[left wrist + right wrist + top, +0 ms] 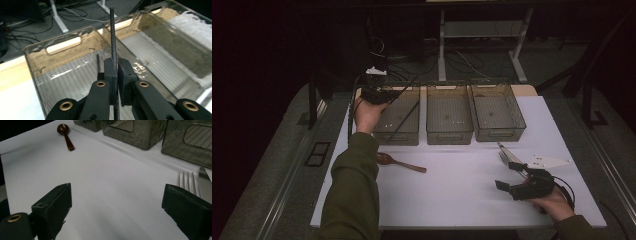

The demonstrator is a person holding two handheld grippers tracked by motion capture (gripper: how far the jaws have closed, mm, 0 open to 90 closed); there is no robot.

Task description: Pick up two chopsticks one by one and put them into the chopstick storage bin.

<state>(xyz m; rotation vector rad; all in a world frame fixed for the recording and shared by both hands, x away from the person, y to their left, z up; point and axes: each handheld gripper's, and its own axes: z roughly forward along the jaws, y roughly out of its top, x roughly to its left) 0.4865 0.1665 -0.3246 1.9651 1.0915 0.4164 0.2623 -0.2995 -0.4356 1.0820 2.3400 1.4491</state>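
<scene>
light: dim | edges: dark | glare: perhaps on bins (75, 50)

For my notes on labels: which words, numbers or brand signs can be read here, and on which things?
None can be read: the three bins, the wooden spoon, the fork and the held black rod carry no visible writing.
</scene>
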